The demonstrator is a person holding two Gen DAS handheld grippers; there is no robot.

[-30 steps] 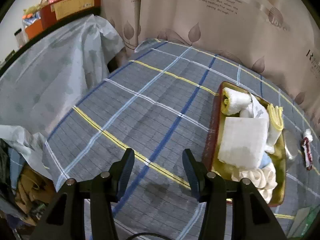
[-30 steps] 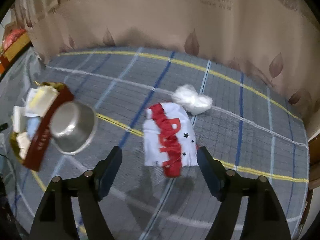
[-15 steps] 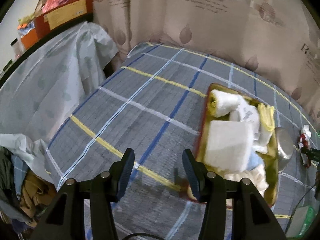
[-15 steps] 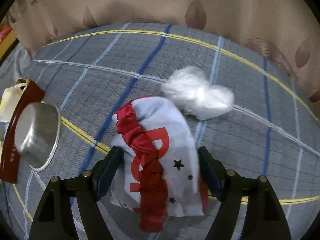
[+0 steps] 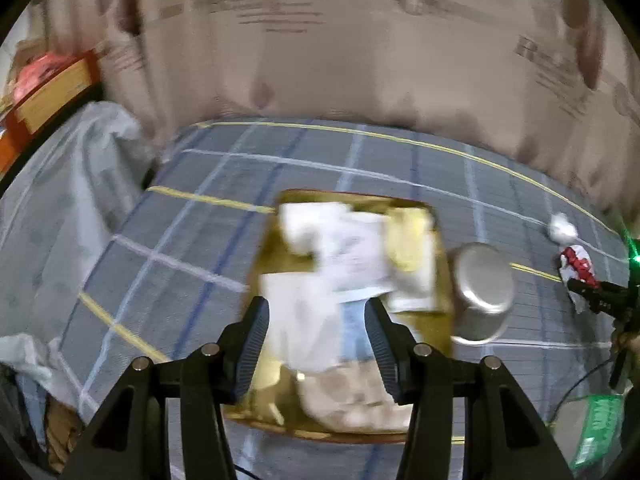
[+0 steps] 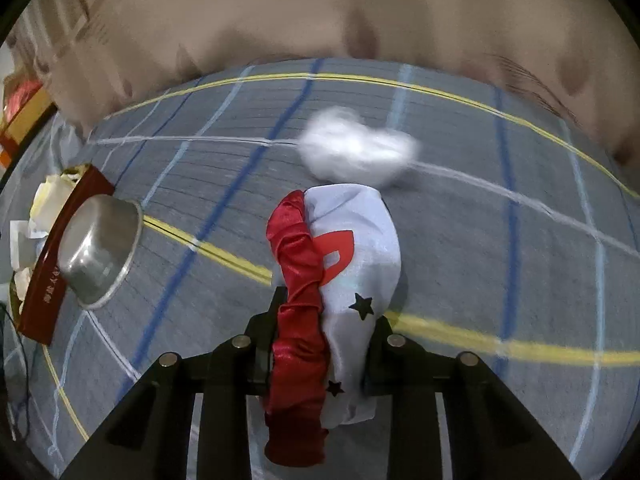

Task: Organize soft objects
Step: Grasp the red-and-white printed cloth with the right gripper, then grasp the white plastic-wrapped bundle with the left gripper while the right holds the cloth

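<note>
Right gripper (image 6: pixel 320 344) jaws just closed on cloth (image 6: pixel 340 264); towel-filled tray (image 5: pixel 276 256).

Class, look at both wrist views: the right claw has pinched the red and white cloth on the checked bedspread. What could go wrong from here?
The right claw grips the red and white cloth at one end, so it may slip or drag on lifting. The metal bowl leans against the tray and could be knocked. The tray already looks full, so cloths may spill.

Motion blur smears the tray (image 5: pixel 276 256) and its folded cloths (image 5: pixel 332 248)
</note>
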